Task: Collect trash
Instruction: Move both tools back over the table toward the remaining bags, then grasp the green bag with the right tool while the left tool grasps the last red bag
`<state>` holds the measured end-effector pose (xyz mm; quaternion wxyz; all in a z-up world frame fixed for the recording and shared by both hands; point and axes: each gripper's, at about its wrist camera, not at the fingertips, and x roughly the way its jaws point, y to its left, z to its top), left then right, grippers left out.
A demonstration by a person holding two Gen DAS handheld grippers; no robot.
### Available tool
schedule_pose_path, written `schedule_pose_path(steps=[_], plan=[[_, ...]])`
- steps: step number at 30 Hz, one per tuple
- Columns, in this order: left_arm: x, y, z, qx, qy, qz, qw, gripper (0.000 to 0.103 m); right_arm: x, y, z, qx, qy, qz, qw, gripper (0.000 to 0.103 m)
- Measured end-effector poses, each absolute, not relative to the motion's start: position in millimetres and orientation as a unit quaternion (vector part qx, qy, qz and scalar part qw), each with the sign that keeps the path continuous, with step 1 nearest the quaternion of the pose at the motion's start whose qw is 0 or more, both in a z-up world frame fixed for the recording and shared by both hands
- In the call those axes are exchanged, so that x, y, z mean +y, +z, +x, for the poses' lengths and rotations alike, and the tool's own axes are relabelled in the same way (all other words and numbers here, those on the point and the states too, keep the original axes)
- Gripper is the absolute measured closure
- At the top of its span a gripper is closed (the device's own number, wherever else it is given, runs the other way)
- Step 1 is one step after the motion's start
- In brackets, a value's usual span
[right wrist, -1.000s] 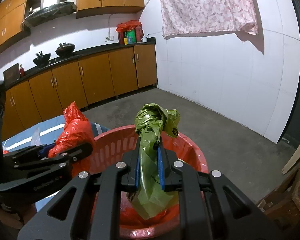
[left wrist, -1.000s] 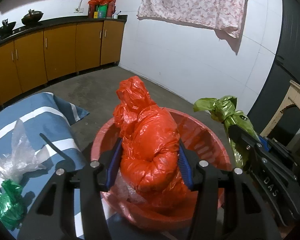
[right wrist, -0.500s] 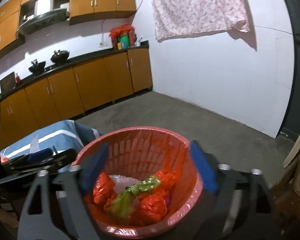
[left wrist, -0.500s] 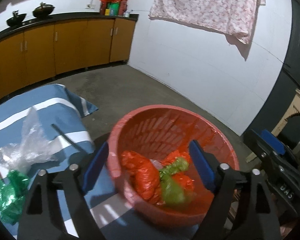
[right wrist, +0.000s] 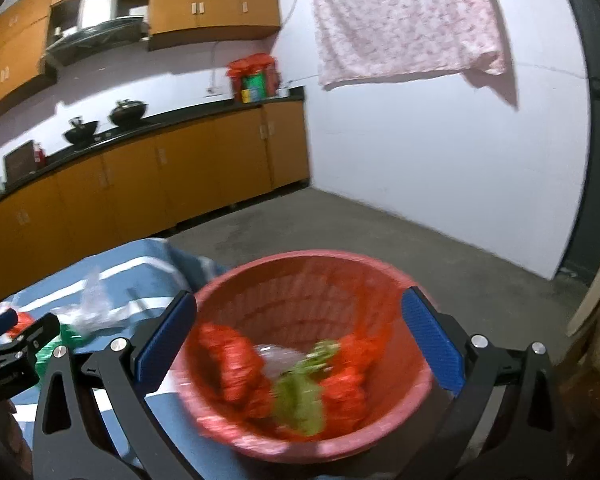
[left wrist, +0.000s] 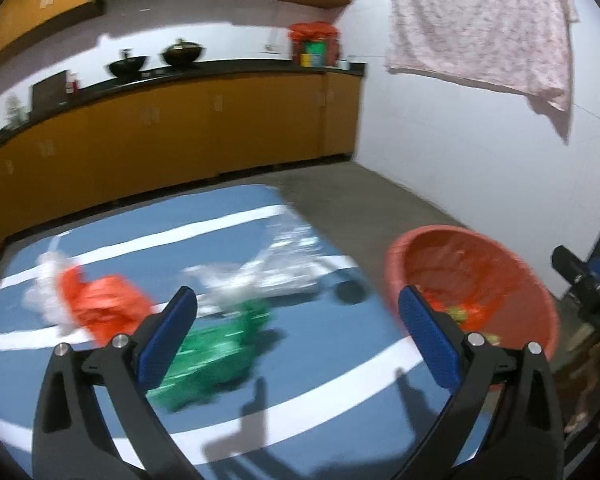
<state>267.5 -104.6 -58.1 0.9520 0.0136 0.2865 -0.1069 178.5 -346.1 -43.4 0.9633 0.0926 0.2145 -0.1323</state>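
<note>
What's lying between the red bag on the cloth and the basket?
In the left wrist view, a clear plastic bag and a green bag lie between the red bag and the basket.

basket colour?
The basket is red-pink plastic with a perforated wall; the right wrist view shows it best.

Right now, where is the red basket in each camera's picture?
Left wrist view: the red basket sits at the right, beside the blue cloth.
Right wrist view: the basket fills the lower middle.
Shared landmark: the pink cloth hanging on the white wall.
</note>
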Motion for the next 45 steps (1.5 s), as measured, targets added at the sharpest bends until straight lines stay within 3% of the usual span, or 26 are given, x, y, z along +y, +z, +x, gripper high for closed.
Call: schedule_pose_path(steps=[9, 18, 33, 35, 37, 42, 45], plan=[[25.6, -75.0, 253.9, 0.337, 0.047, -0.034, 0.940, 0.004, -261.9, -49.6, 197.6, 0.264, -0.023, 0.083, 0.961, 0.002], [121.5, -75.7, 231.6, 0.308, 0.120, -0.043, 0.943, 0.004, -150.0, -69.1, 230.8, 0.308, 0.062, 0.029, 0.949, 0.002], [159.5, -80.3, 240.1, 0.306, 0.127, -0.087, 0.939, 0.004, -111.3, -100.8, 279.8, 0.394, 0.025, 0.029, 0.918, 0.003], [156.6, -81.9, 242.7, 0.305, 0.122, -0.084, 0.941, 0.004, -113.0, -103.4, 282.4, 0.403, 0.034, 0.037, 0.914, 0.012], [153.3, -81.5, 245.9, 0.304, 0.117, -0.080, 0.942, 0.004, -115.1, -105.4, 284.3, 0.411, 0.045, 0.045, 0.910, 0.029], [136.7, -79.9, 251.7, 0.303, 0.097, -0.078, 0.945, 0.004, -122.6, -105.7, 280.5, 0.415, 0.060, 0.047, 0.906, 0.050], [125.7, -79.0, 254.6, 0.304, 0.082, -0.080, 0.946, 0.004, -130.7, -103.9, 274.2, 0.412, 0.063, 0.045, 0.908, 0.054]])
